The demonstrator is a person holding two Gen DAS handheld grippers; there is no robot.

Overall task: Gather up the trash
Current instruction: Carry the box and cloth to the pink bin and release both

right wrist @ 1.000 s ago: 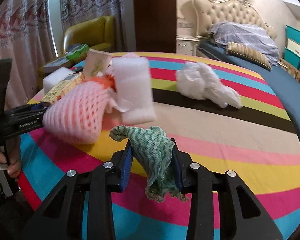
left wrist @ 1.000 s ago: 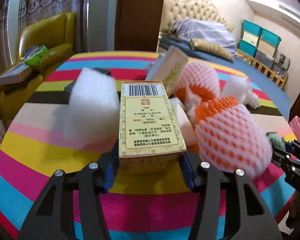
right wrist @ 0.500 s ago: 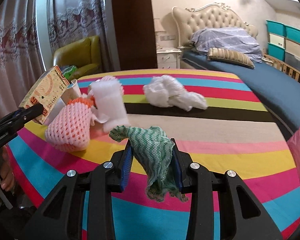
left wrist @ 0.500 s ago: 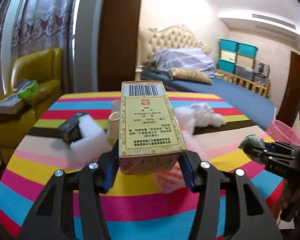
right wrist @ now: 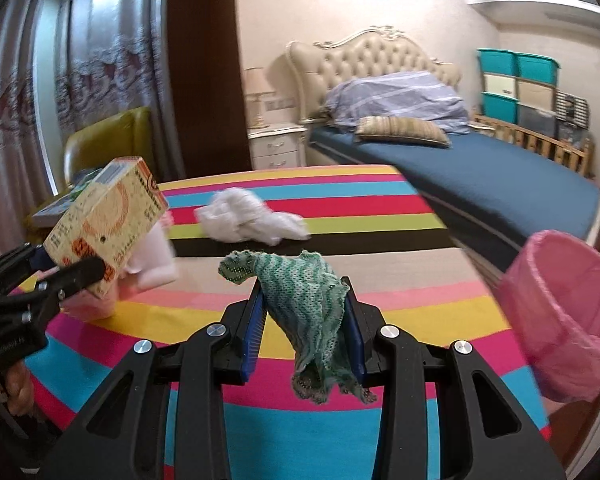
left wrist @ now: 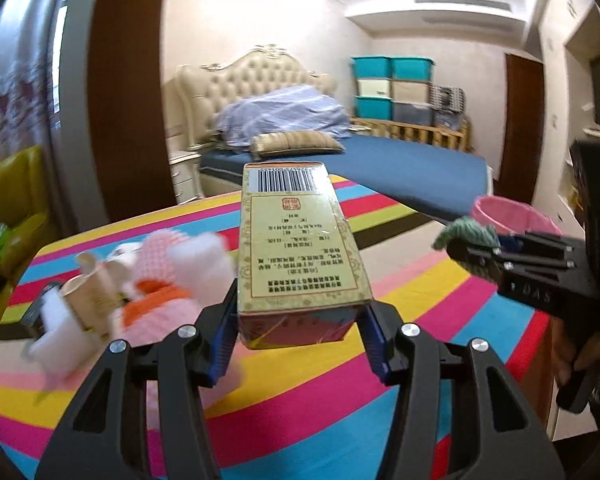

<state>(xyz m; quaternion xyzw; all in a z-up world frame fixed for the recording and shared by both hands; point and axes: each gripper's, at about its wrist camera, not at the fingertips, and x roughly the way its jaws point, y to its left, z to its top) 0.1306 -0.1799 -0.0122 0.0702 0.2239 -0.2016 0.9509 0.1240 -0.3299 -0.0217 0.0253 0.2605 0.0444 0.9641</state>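
Observation:
My left gripper (left wrist: 298,322) is shut on a yellow cardboard box (left wrist: 296,248) with a barcode, lifted above the striped table (left wrist: 312,376). In the right wrist view the same box (right wrist: 108,224) hangs at the left. My right gripper (right wrist: 304,312) is shut on a green knitted cloth (right wrist: 304,300) that droops below the pads; from the left wrist it shows as a green cloth (left wrist: 470,236) at the right. A pink bin (right wrist: 560,316) lined with a bag stands off the table's right edge, also visible as the bin (left wrist: 512,216).
On the table lie pink foam fruit nets (left wrist: 156,292), white foam pieces (left wrist: 56,332), a paper tube (left wrist: 88,296) and a crumpled white bag (right wrist: 248,220). A bed (right wrist: 480,176), a yellow armchair (right wrist: 108,140) and stacked storage boxes (left wrist: 392,88) stand beyond.
Both grippers have risen and swung to the right with their loads. The box left the pile of foam, and the pink bin has come into view at the right.

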